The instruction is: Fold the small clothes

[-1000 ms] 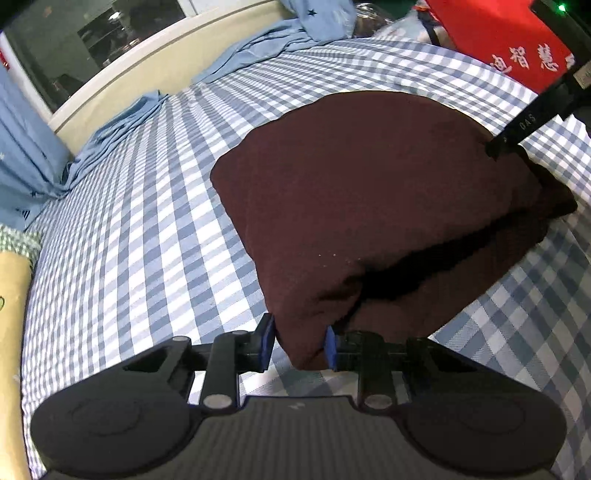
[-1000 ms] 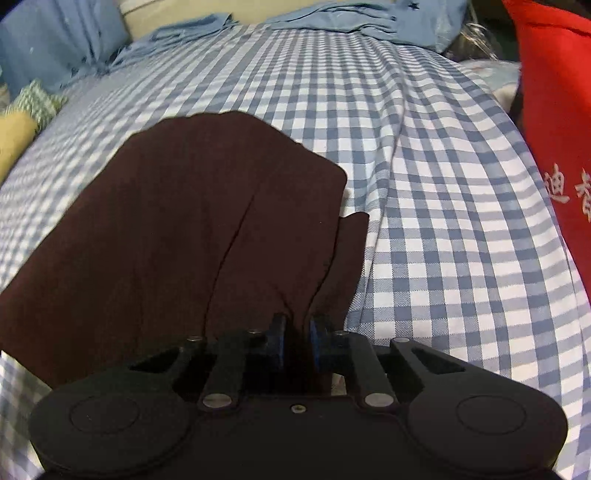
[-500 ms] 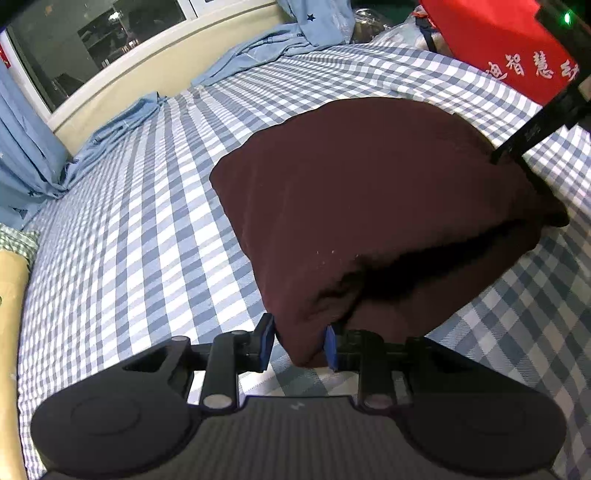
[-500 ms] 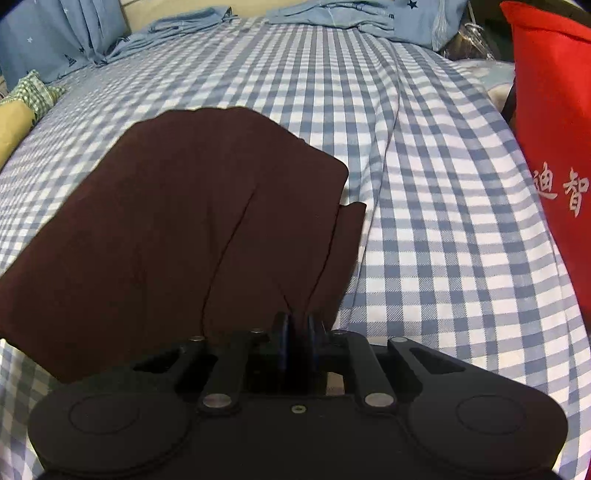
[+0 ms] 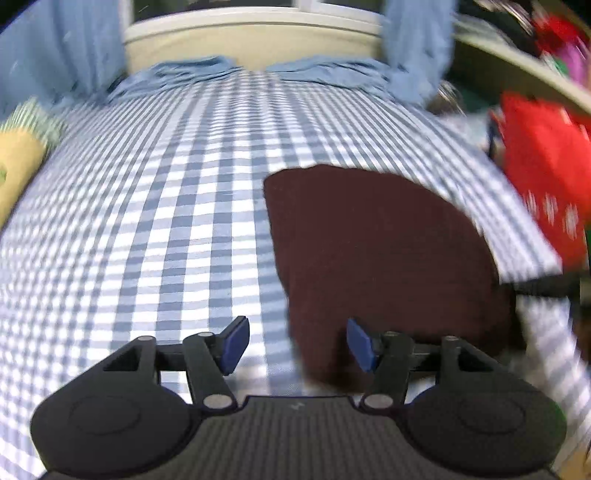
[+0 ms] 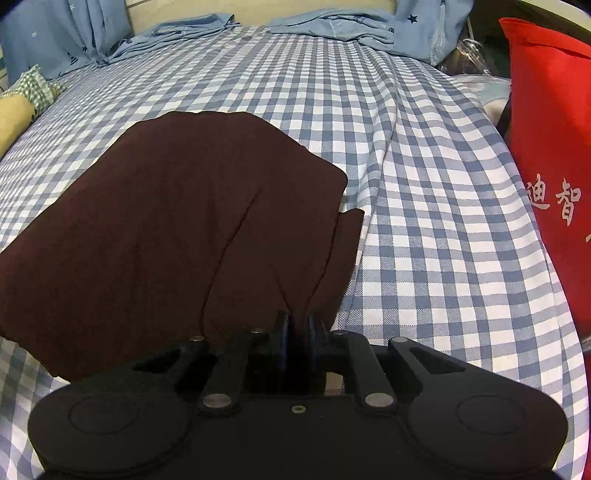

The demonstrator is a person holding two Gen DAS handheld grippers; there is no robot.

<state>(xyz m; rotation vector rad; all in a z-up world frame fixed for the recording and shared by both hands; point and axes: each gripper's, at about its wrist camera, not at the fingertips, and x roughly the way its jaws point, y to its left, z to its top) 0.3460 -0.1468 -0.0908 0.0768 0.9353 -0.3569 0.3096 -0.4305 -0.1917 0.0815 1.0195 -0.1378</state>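
A dark maroon garment point(image 6: 177, 221) lies folded on the blue-and-white checked bed sheet point(image 6: 424, 229). My right gripper point(image 6: 295, 332) is shut on the garment's near right corner, which bunches up between the blue pads. In the blurred left wrist view the same garment point(image 5: 380, 254) lies ahead and to the right. My left gripper point(image 5: 297, 343) hovers above its near left edge with the jaws opening; the cloth lies below, and no pad presses on it. The other gripper's dark finger point(image 5: 543, 286) shows at the garment's right edge.
A red bag with white characters point(image 6: 550, 162) stands at the bed's right edge. Light blue curtains and rumpled blue fabric point(image 6: 332, 26) lie along the far end. A yellow and green-checked pillow point(image 6: 18, 107) sits at the far left.
My left gripper let go of the garment's corner, spread its jaws, rose and rolled, so its view now faces the far end of the bed. My right gripper stays shut on its corner.
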